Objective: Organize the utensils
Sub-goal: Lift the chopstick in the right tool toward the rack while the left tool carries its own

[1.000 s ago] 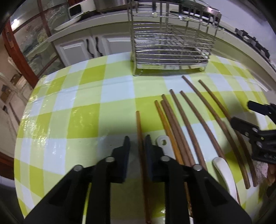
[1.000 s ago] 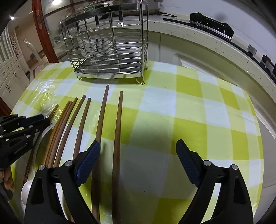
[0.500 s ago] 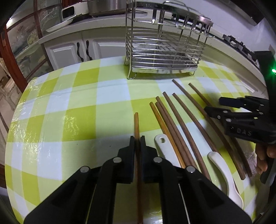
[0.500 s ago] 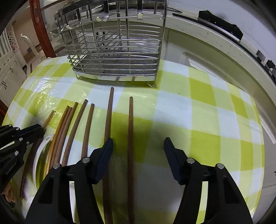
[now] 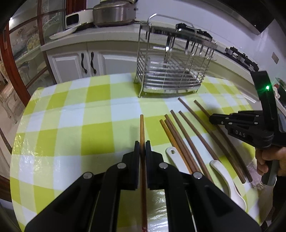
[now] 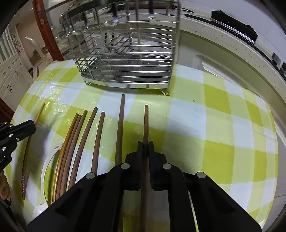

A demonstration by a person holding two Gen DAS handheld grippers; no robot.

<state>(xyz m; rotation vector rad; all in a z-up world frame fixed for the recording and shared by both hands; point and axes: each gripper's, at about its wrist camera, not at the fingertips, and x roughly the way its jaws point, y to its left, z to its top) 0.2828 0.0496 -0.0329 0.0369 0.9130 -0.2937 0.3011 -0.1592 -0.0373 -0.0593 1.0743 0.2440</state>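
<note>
My left gripper is shut on a light brown chopstick, lifted off the checked tablecloth. My right gripper is shut on a dark brown chopstick, the rightmost one in the row. Several more chopsticks lie side by side on the table, with two white spoons among them. The wire utensil rack stands at the far side of the table; it also shows in the right wrist view. The right gripper shows in the left wrist view.
The round table has a yellow-green and white checked cover. Behind it run a white counter and cabinets with a metal pot. A stove sits on the counter at the right.
My left gripper closed on the light chopstick and raised it. My right gripper moved onto the rightmost dark chopstick and closed on it.
</note>
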